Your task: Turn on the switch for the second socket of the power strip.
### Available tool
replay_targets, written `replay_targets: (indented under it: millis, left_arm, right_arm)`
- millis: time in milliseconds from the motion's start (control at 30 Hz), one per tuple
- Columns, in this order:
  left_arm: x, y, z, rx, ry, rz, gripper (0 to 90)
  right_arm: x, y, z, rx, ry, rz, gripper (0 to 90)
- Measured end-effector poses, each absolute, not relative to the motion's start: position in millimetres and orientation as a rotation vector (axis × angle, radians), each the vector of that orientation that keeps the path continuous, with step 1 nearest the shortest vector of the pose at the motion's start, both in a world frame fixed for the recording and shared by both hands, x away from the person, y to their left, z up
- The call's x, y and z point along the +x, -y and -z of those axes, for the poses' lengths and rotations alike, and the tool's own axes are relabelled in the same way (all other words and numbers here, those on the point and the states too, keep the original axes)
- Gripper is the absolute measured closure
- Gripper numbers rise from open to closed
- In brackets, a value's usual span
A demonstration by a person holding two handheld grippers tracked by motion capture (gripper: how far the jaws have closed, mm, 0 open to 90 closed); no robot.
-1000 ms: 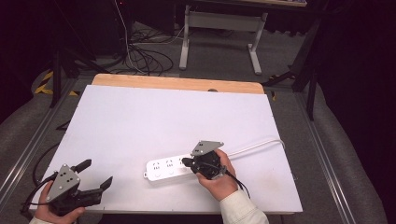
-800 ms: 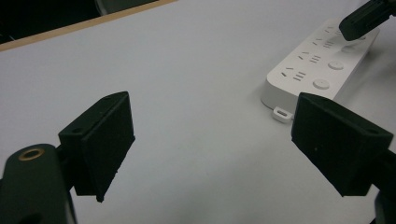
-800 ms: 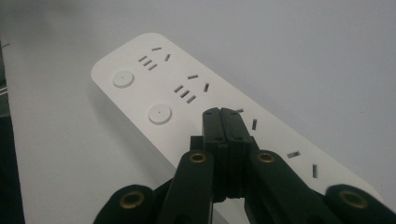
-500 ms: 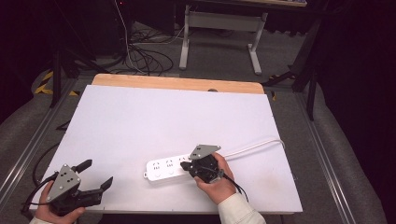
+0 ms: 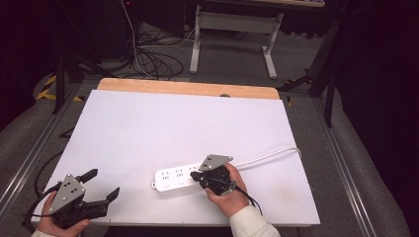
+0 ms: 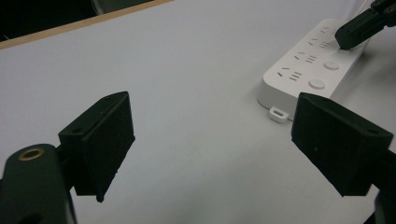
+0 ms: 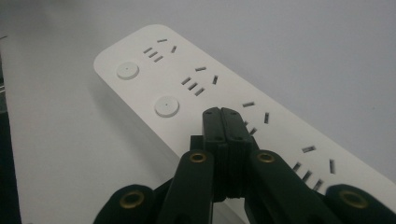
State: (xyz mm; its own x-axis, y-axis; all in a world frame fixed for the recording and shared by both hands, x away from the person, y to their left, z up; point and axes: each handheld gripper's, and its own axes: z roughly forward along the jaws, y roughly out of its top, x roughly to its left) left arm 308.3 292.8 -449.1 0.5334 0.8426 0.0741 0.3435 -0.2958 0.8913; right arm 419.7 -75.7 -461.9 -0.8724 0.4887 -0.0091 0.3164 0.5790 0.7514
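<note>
Scene: a person seated at a white table (image 5: 163, 128) works two hand-held grippers; a strip of bare wood runs along the table's far edge at 12 o'clock.

Power strip: a white power strip (image 5: 175, 177) lies flat on the table toward the near edge, at about 5 o'clock from the table's centre, its length running roughly from 8 o'clock to 2 o'clock. In the right gripper view its top shows rows of socket slots and two round buttons (image 7: 166, 106) along one side.

Cord: a white cord (image 5: 269, 155) leaves the strip's right end and runs off toward 2 o'clock, to the table's right edge.

Right gripper: the right gripper (image 5: 197, 176), held in the right hand (image 5: 232, 197), is at the strip's right end, pointing toward 9 o'clock. Its jaws are pressed together with nothing between them, and the joined tips rest on or just over the strip's top face, beside the third button position; whether they actually touch cannot be told.

Left gripper: the left gripper (image 5: 101, 185) sits at the table's near left corner, about 7 o'clock, held in the left hand (image 5: 57, 224). Its jaws stand wide apart and empty, well away from the strip, which appears at 2 o'clock in the left gripper view.

Floor: cables (image 5: 148, 54) lie on the floor beyond the table.
</note>
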Motion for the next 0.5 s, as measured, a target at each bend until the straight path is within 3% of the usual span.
replay_targets:
  millis: [500]
  left_arm:
    - [308.3,-293.1,449.1,1.865,-0.975,-0.684,13.8]
  right_arm:
    - [418.9,76.3,462.6,0.69,-2.602,-1.169,90.0]
